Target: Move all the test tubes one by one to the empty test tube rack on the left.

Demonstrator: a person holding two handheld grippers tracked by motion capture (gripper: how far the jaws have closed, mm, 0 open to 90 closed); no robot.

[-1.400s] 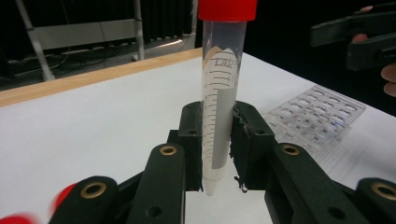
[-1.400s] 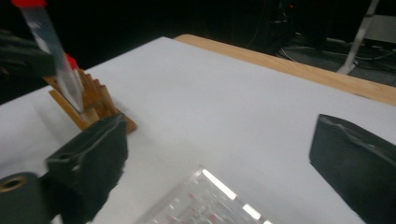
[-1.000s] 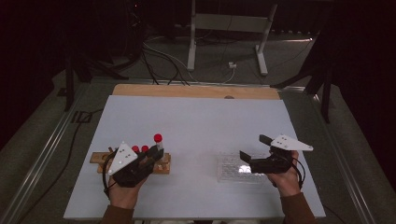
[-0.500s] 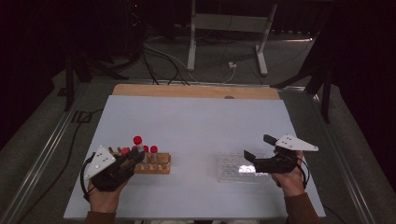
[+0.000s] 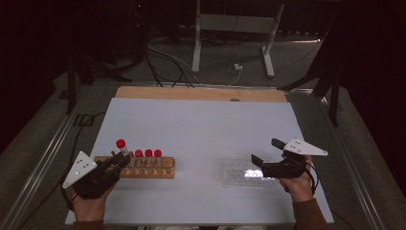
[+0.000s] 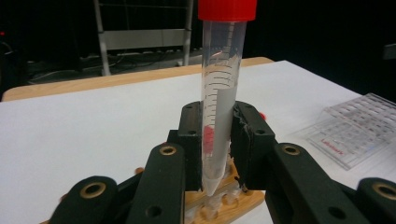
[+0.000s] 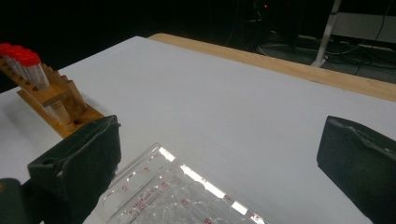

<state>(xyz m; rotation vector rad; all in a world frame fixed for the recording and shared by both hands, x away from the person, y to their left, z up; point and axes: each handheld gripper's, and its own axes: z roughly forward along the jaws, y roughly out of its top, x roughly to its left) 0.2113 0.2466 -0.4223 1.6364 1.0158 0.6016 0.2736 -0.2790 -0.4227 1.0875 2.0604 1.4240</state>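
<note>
My left gripper (image 5: 116, 164) is shut on a clear tube with a red cap (image 5: 121, 147), held upright near the left end of the wooden rack (image 5: 146, 168). In the left gripper view the pads (image 6: 191, 140) clamp the tube (image 6: 219, 93) low on its body, its pointed tip just over the rack (image 6: 236, 200). Three red-capped tubes (image 5: 148, 154) stand in the rack to the right of it. My right gripper (image 5: 266, 151) is open, hovering at the right end of a clear well plate (image 5: 244, 173); nothing sits between its jaws (image 7: 222, 135).
The white table top (image 5: 201, 129) has a wooden strip (image 5: 201, 94) along its far edge. In the right gripper view the well plate (image 7: 177, 196) lies under the jaws and the rack (image 7: 51, 93) sits far left. Cables and a metal stand lie on the floor beyond.
My left gripper has carried the tube leftward along the rack, from near its right half to its left end. The right gripper has stayed where it was.
</note>
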